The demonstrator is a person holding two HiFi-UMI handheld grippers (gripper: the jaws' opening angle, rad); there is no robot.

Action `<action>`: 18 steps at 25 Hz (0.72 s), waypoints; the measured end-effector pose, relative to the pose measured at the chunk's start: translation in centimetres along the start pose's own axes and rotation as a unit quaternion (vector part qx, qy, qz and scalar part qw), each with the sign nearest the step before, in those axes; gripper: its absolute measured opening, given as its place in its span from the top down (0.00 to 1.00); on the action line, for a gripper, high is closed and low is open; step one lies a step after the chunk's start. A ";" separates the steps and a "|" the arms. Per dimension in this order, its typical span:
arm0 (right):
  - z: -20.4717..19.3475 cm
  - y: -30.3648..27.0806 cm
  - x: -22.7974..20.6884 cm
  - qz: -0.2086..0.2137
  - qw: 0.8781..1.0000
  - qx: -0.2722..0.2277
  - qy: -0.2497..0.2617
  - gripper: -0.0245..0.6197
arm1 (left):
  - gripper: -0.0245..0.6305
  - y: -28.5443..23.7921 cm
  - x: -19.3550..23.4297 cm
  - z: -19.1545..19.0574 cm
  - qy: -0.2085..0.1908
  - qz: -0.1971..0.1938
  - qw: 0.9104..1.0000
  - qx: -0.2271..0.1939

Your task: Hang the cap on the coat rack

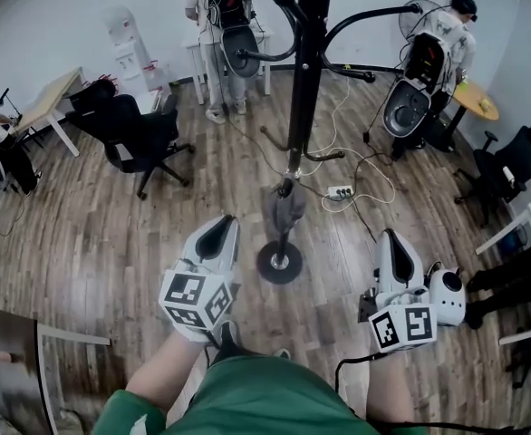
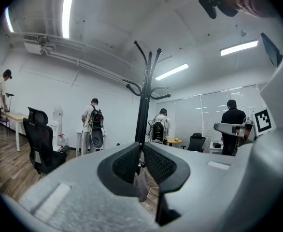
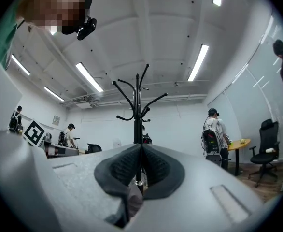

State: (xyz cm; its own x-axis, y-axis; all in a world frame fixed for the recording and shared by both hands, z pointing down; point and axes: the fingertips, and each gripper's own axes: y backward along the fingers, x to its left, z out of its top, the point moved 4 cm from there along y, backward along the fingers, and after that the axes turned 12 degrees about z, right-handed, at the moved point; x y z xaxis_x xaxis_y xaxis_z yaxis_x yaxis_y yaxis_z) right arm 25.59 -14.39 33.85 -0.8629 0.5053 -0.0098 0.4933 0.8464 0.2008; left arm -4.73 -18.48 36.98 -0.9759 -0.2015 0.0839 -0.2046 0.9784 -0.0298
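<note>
Grey fabric cap (image 1: 285, 208) hangs low on the black metal coat rack (image 1: 306, 80), just above the rack's round base. Left gripper (image 1: 218, 229) and right gripper (image 1: 392, 241) are both clenched on nothing, one either side of the rack, apart from the cap. Risk: the cap's hold looks shallow, so a knock to the rack could drop it onto the wooden floor (image 1: 111, 243).

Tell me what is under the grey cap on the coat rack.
Under the grey cap, the coat rack's pole runs down to its round base on the wooden floor. The cap covers whatever peg or stretch of pole carries it.
</note>
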 end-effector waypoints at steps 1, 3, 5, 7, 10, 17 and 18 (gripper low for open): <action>-0.1 -0.3 0.0 0.003 1.000 0.000 0.000 0.95 | 0.90 0.0 0.1 0.1 -0.001 0.003 1.000 -0.001; -0.4 -0.8 0.0 0.009 1.000 0.000 -0.002 0.95 | 0.90 0.1 0.3 0.0 -0.004 0.009 1.000 0.000; -0.8 -1.3 0.0 0.015 1.000 0.001 -0.005 0.95 | 0.90 0.1 0.6 -0.1 -0.005 0.015 1.000 0.002; -1.0 -1.8 0.0 0.020 1.000 0.001 -0.005 0.95 | 0.90 0.0 0.9 -0.2 -0.005 0.020 1.000 0.003; -1.1 -2.4 0.1 0.028 1.000 0.003 0.000 0.95 | 0.90 -0.1 1.1 -0.3 -0.005 0.024 1.000 0.003; -1.2 -3.1 -0.4 0.032 0.999 0.007 0.003 0.95 | 0.90 -1.0 1.0 -0.4 -0.002 0.023 1.000 0.004; -1.2 -3.1 -0.5 0.032 0.999 0.007 0.003 0.95 | 0.90 -1.1 0.9 -0.4 -0.002 0.022 1.000 0.005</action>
State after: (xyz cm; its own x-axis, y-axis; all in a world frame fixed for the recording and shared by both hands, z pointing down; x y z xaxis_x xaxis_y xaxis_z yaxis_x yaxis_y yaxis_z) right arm 24.31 -17.47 34.41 -0.8303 0.5573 0.0084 0.5488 0.8148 0.1868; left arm -5.39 -19.77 37.48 -0.9843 -0.1582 0.0789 -0.1619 0.9859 -0.0429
